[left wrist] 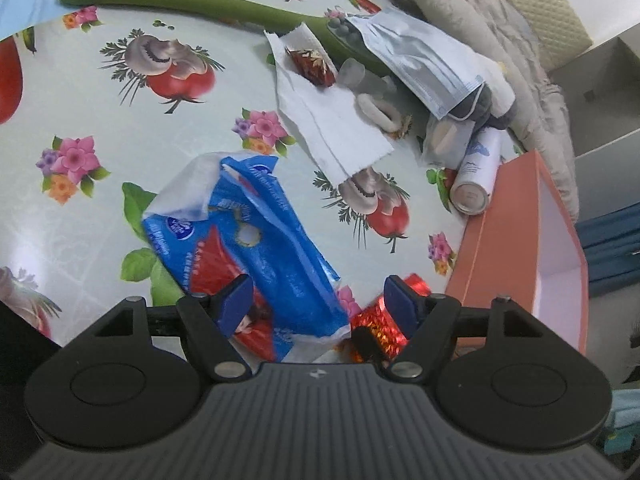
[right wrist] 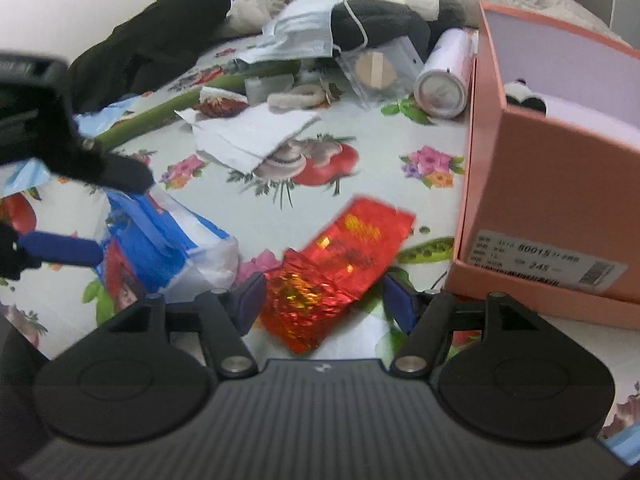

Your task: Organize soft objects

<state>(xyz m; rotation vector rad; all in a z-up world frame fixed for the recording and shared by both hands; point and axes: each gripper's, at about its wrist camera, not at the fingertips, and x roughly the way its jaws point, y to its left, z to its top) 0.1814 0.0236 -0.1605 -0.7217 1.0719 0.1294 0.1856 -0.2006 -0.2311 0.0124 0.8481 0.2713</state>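
A blue and red soft tissue pack (left wrist: pixel 256 240) lies on the flowered tablecloth, its near end between the fingers of my left gripper (left wrist: pixel 318 306). The jaws are open and the pads do not press it. My right gripper (right wrist: pixel 325 304) is open around a crumpled red foil packet (right wrist: pixel 340 256), which lies flat on the cloth without being squeezed. The left gripper (right wrist: pixel 120 216) also shows at the left of the right wrist view, over the tissue pack (right wrist: pixel 160 240). A pink cardboard box (right wrist: pixel 540 184) stands open at the right, with a small panda plush (right wrist: pixel 524 98) inside.
Farther back lie a white paper tissue (left wrist: pixel 332 128), a blue face mask (left wrist: pixel 420 64) over a dark plush toy (right wrist: pixel 380 20), a fluffy hair tie (right wrist: pixel 296 98), a white can (left wrist: pixel 476 176) on its side and a long green stalk (left wrist: pixel 180 0). A grey quilt (left wrist: pixel 500 20) and a black garment (right wrist: pixel 160 28) border the cloth.
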